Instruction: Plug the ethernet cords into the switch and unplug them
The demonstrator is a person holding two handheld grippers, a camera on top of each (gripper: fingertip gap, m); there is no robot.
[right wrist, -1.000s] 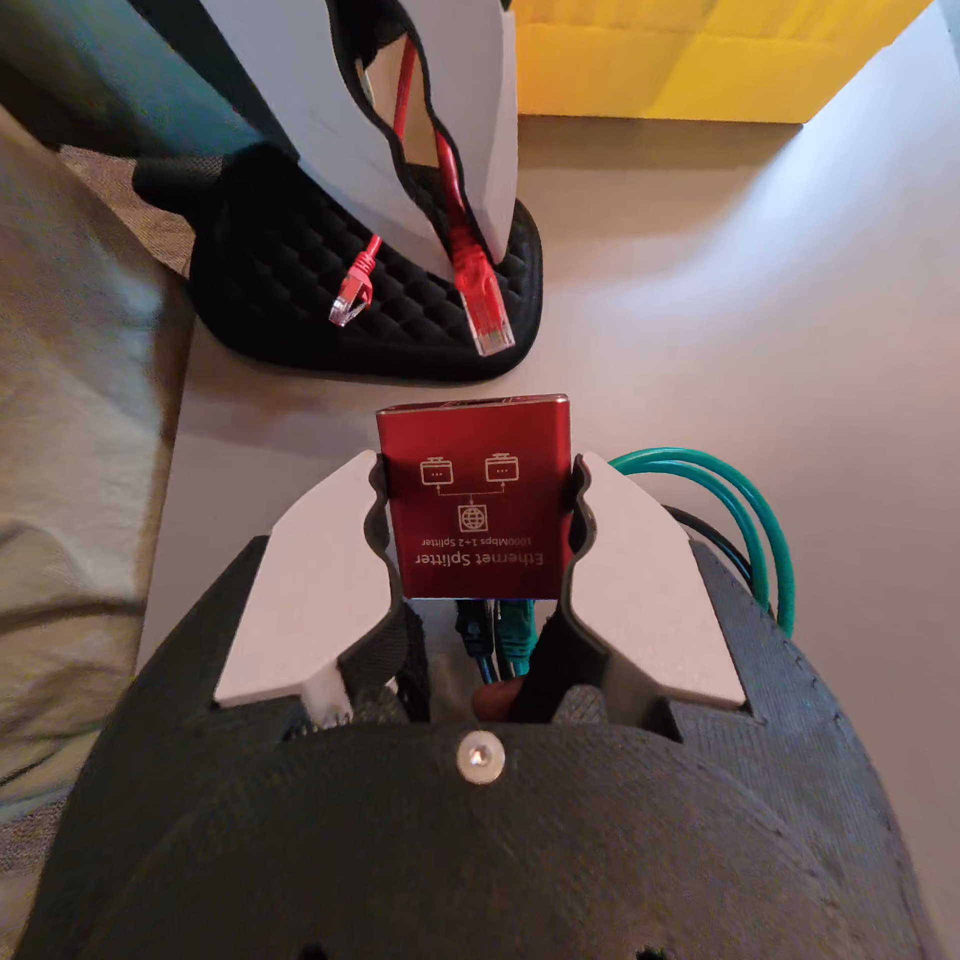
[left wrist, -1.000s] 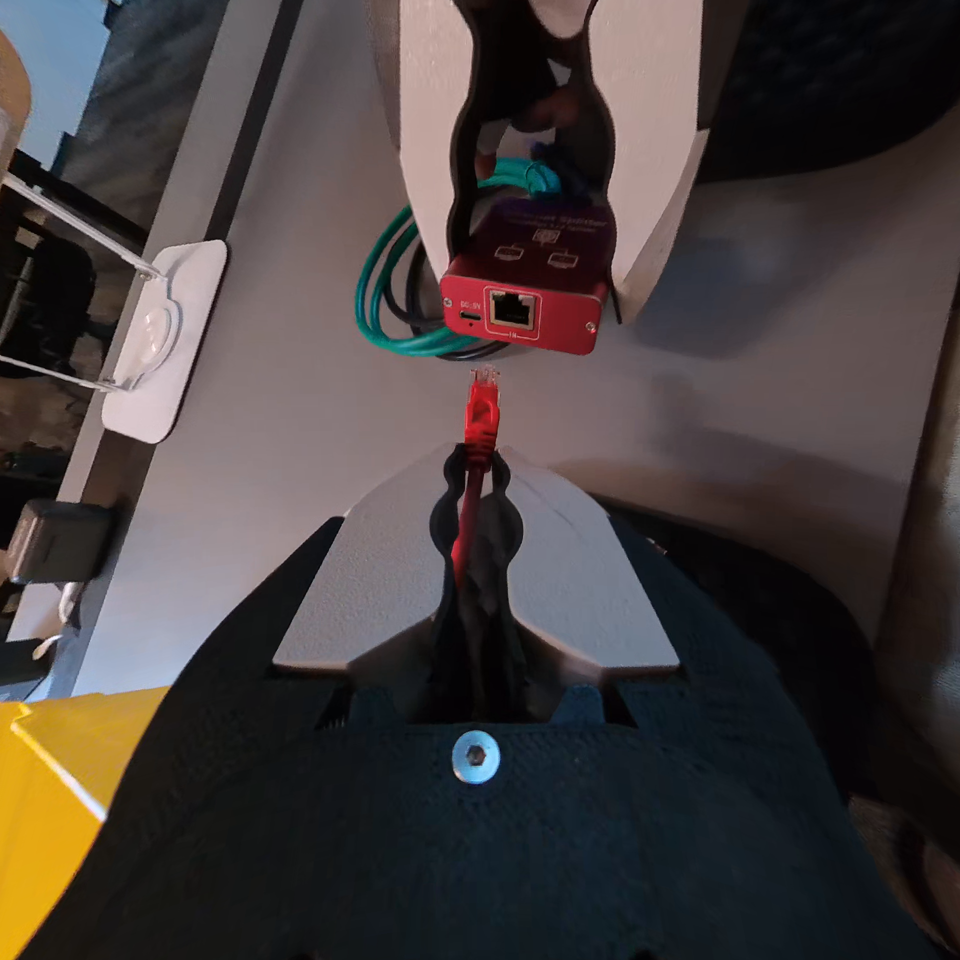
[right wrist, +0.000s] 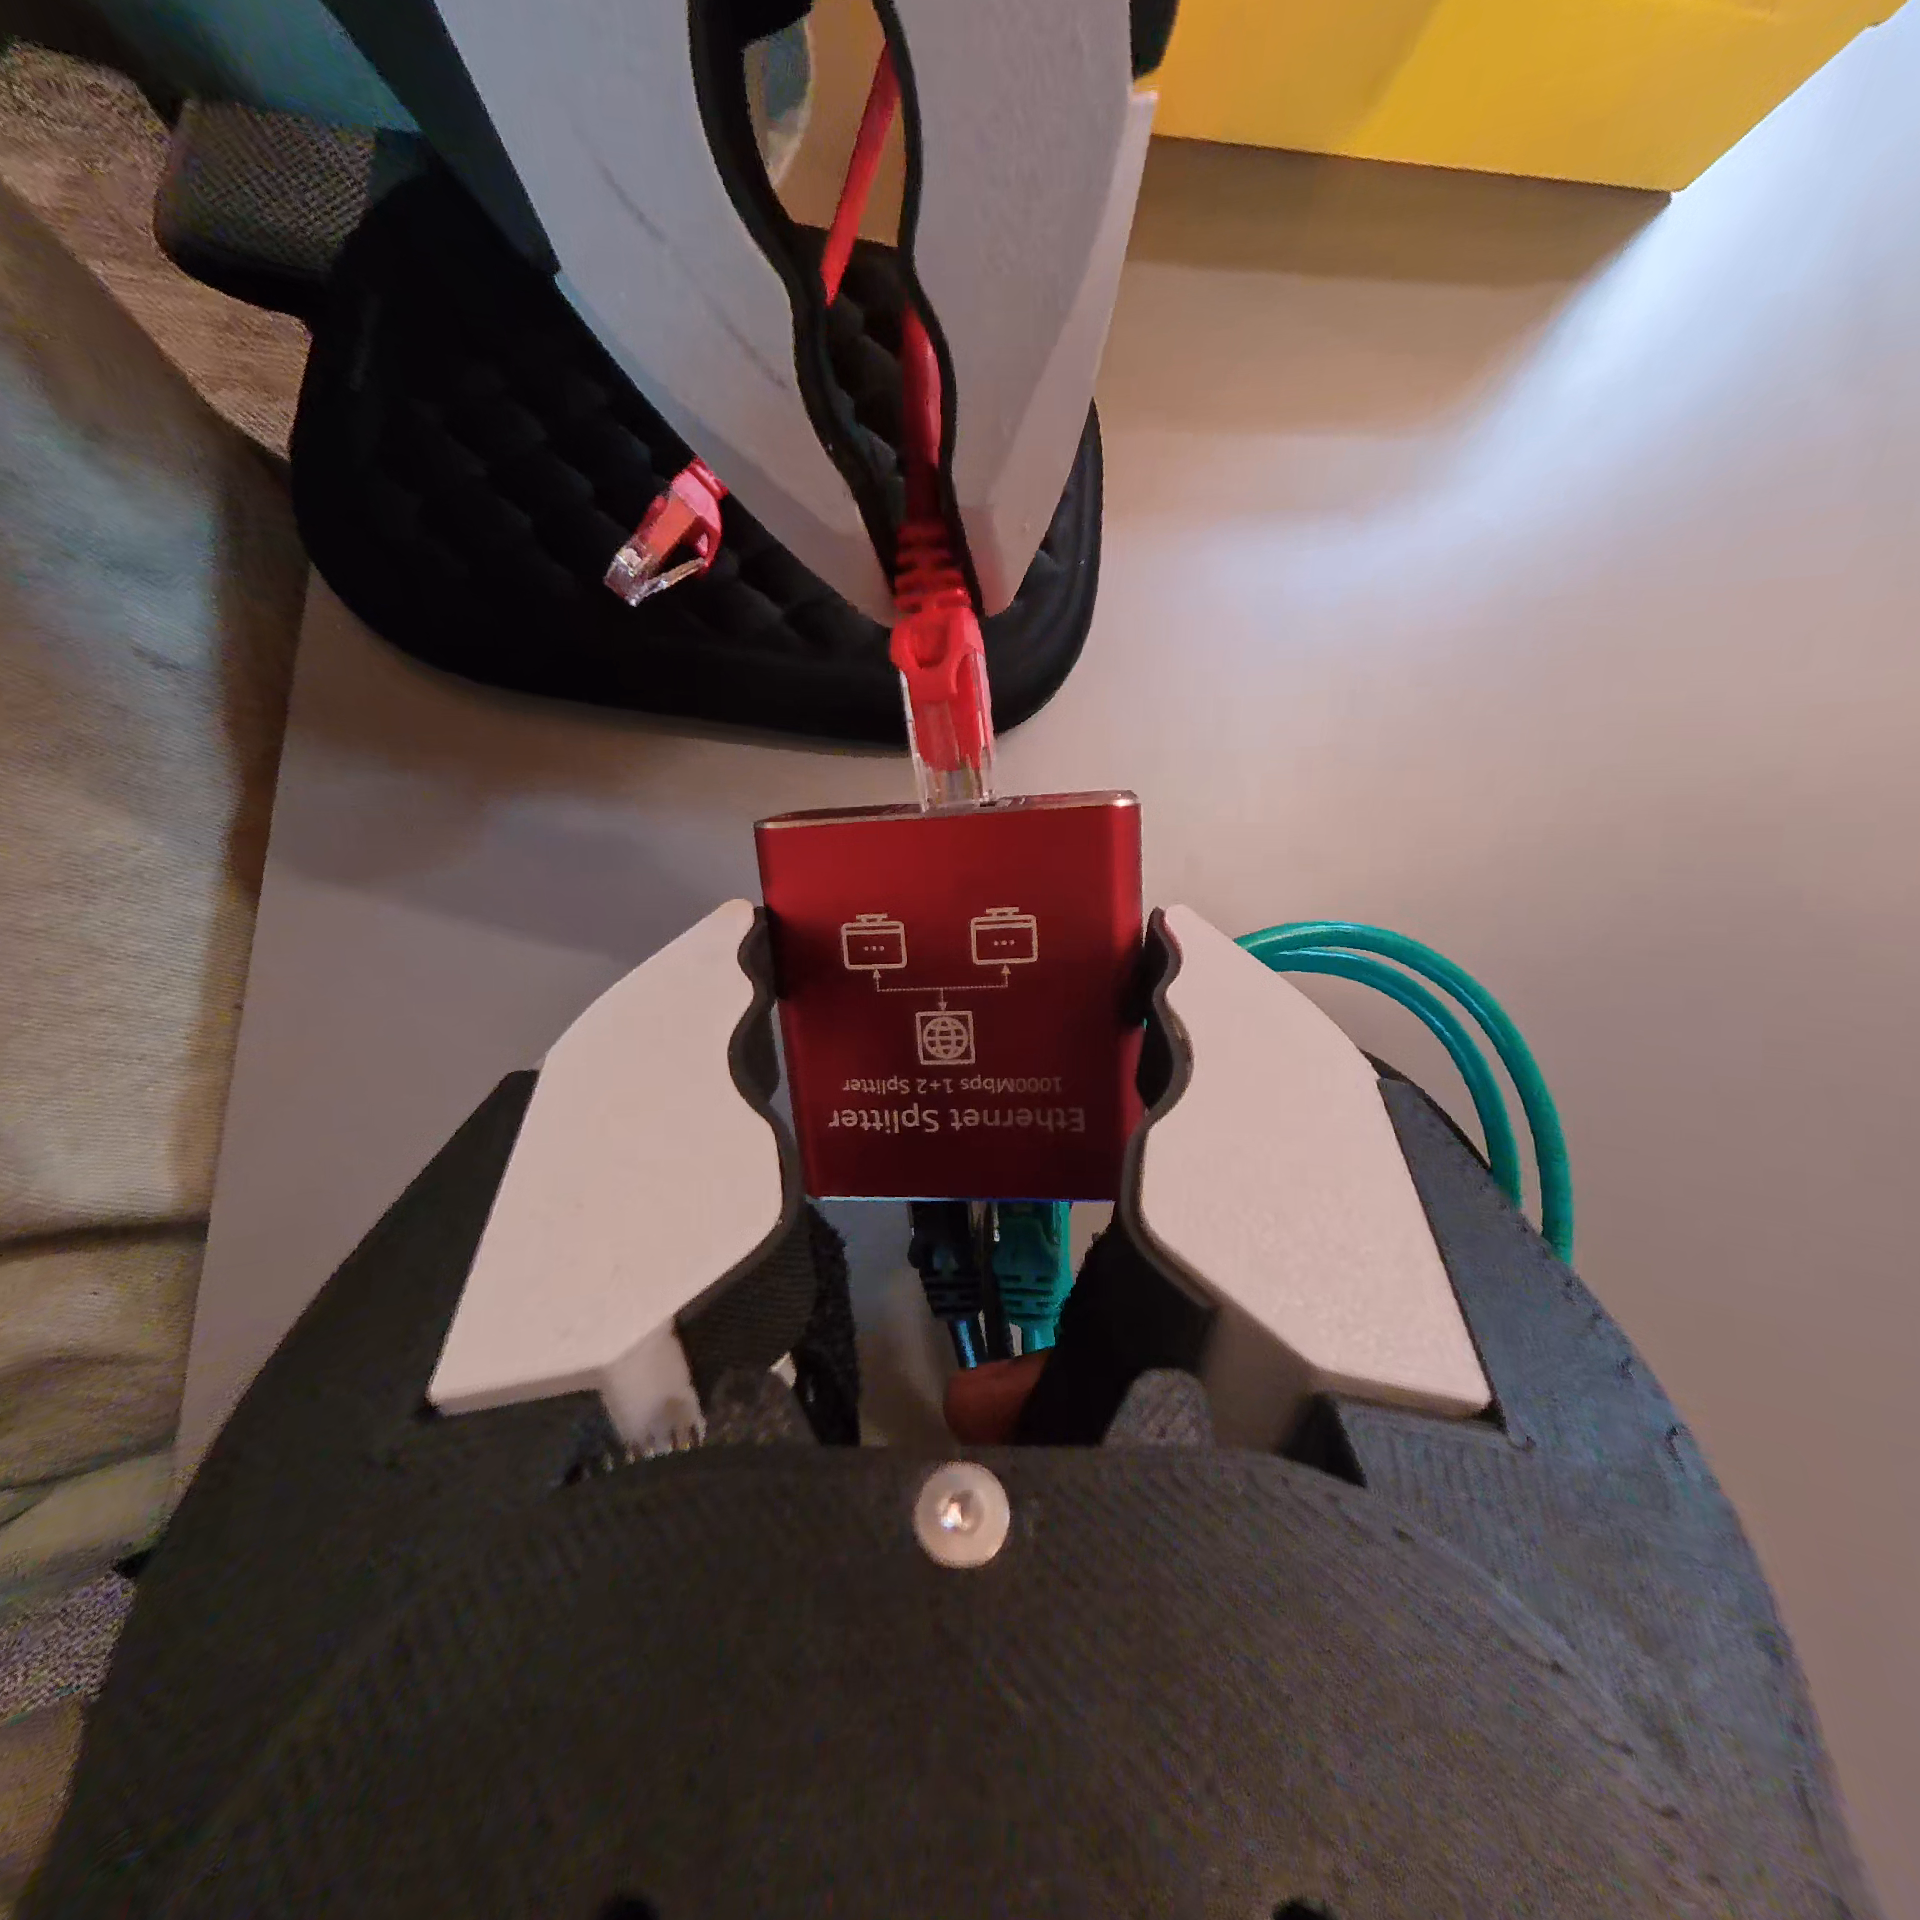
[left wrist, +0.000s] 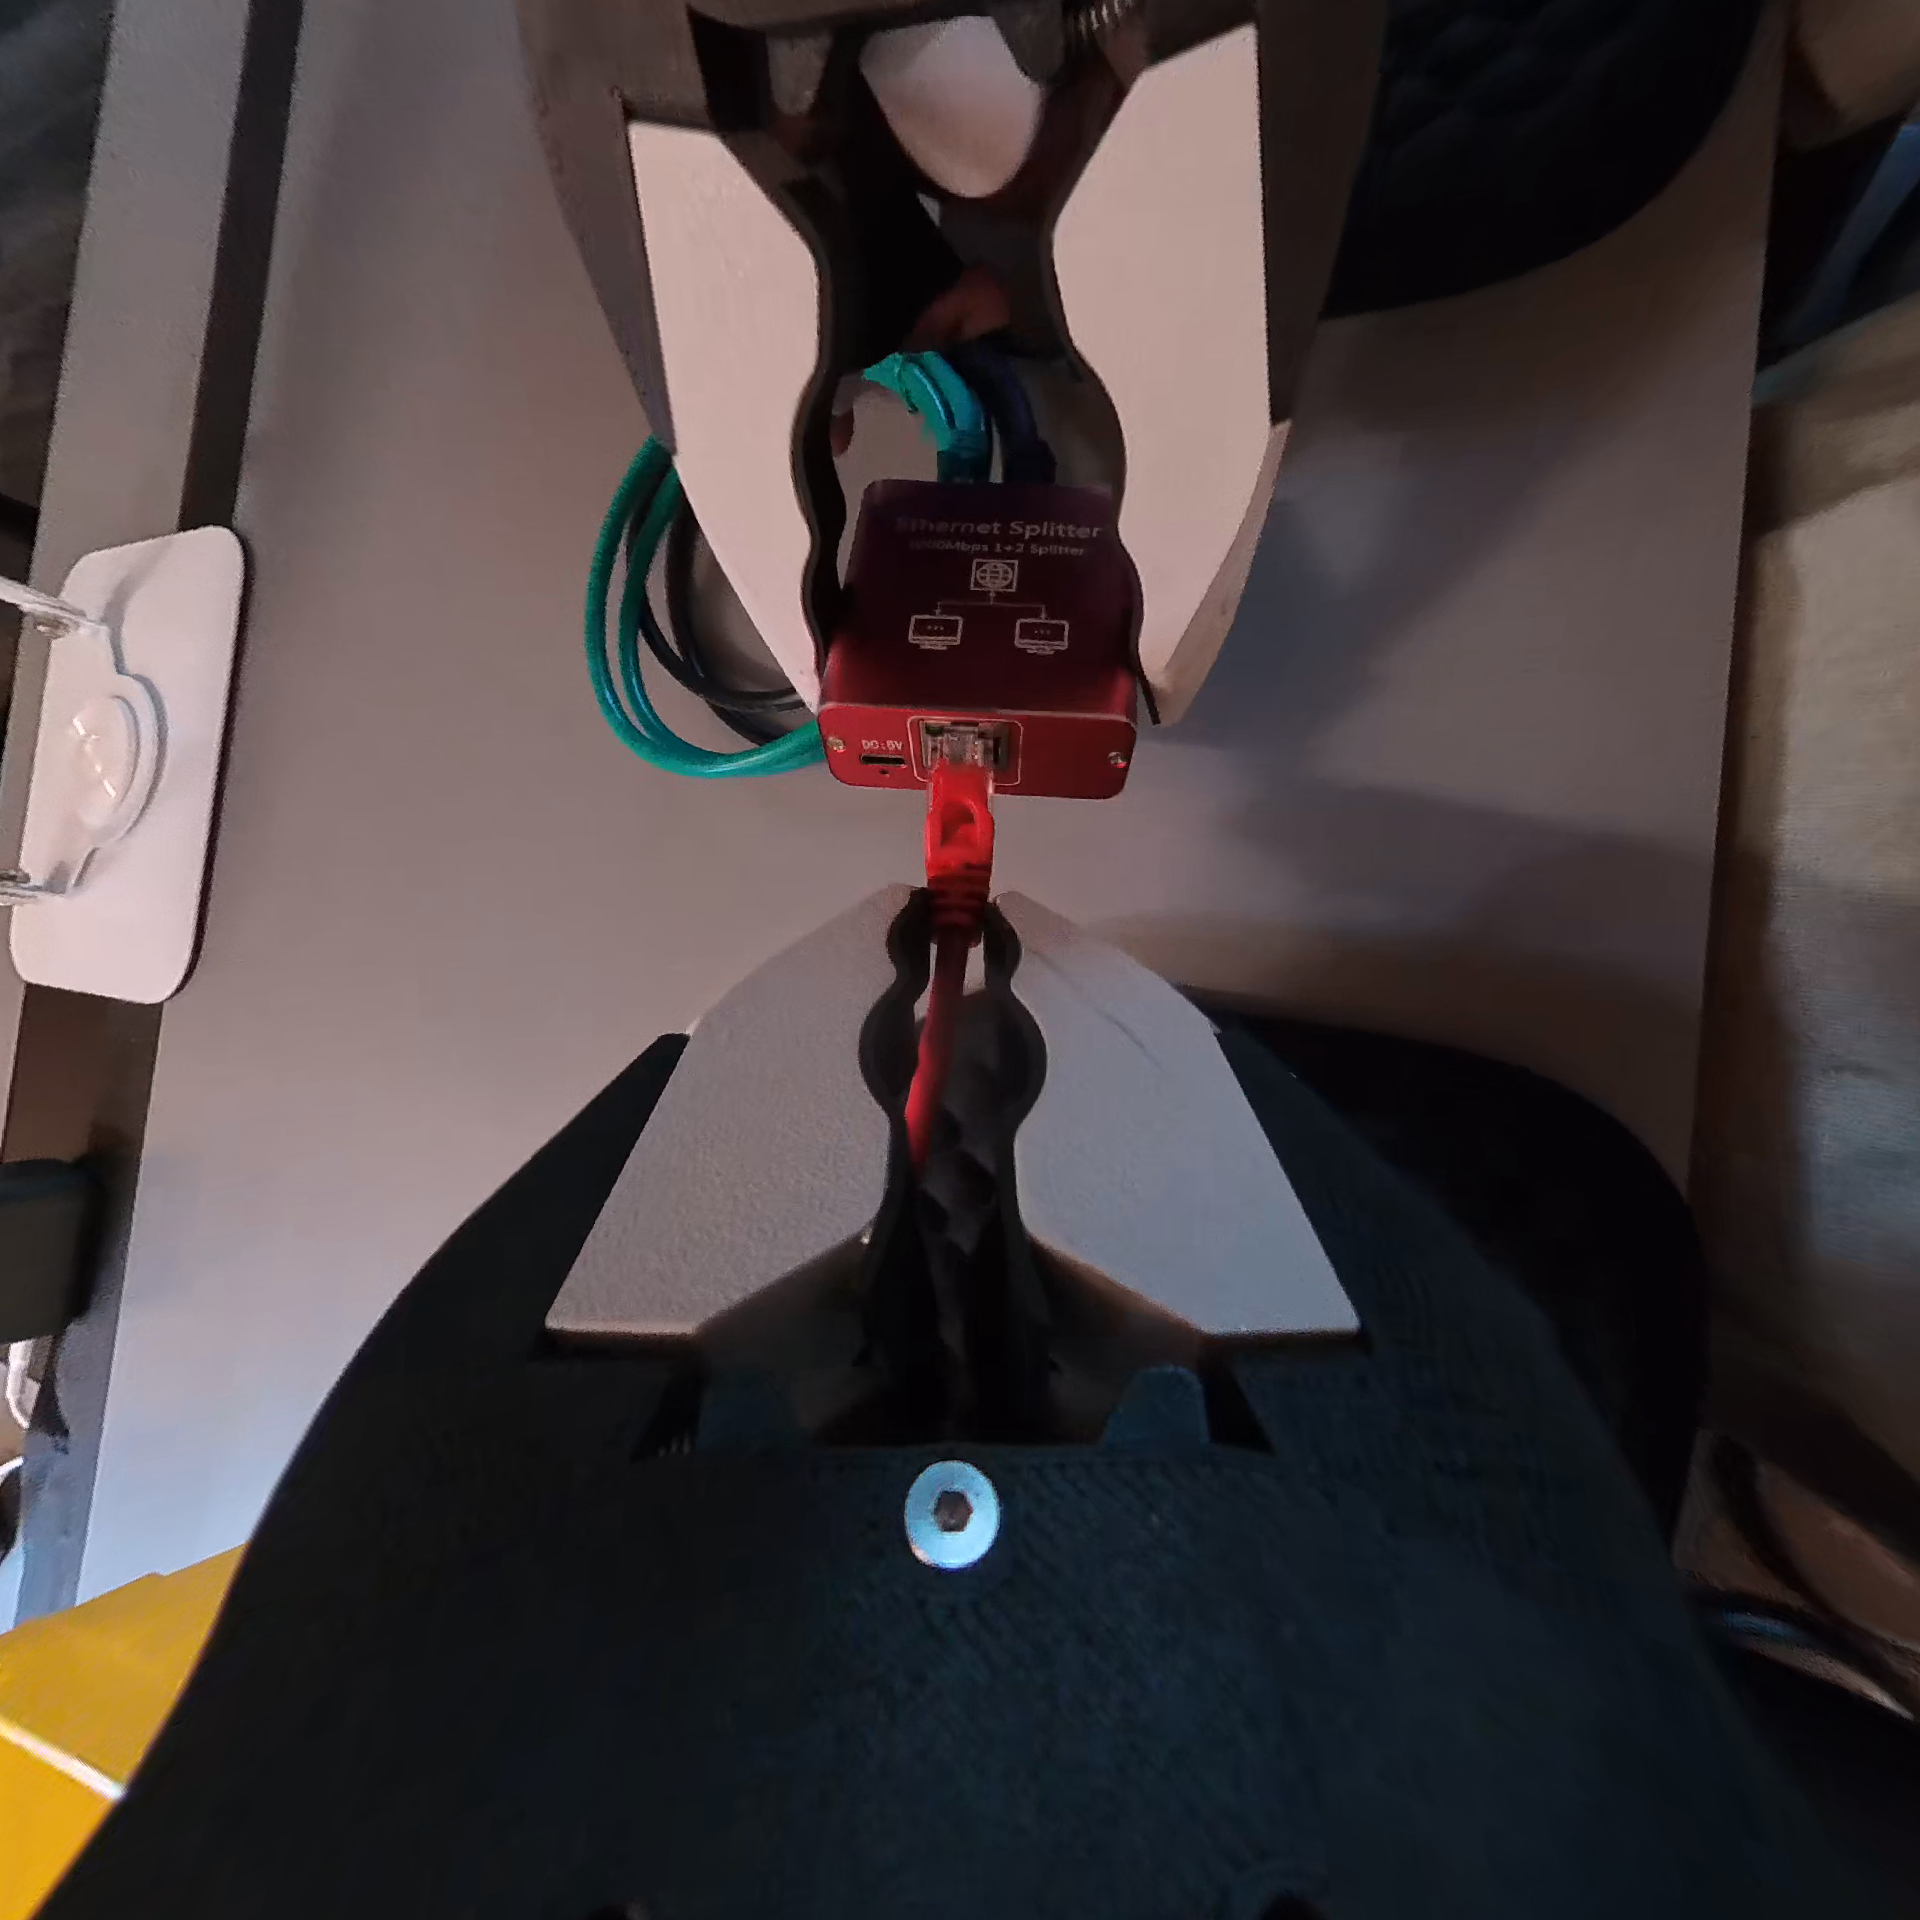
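we see the left gripper (left wrist: 951, 904) closed tight on the red cord (left wrist: 940, 1039), pinching it just behind the boot of its plug (left wrist: 958, 821). the plug's clear tip sits in the single port on the near face of the red switch (left wrist: 977, 644); how deep it sits we cannot tell. the right gripper (right wrist: 951, 997) is closed onto the switch, one white finger (right wrist: 623, 1122) on each side wall, holding it just above the pale tabletop (right wrist: 1455, 623). behind the switch, a green cord (right wrist: 1455, 1018) and a dark blue cord (right wrist: 951, 1299) are plugged into its rear ports; the green one loops out to the side. the red cord's other plug (right wrist: 665, 540) hangs loose over a black padded mat (right wrist: 499, 499). a yellow box (right wrist: 1558, 94) stands at the far edge.
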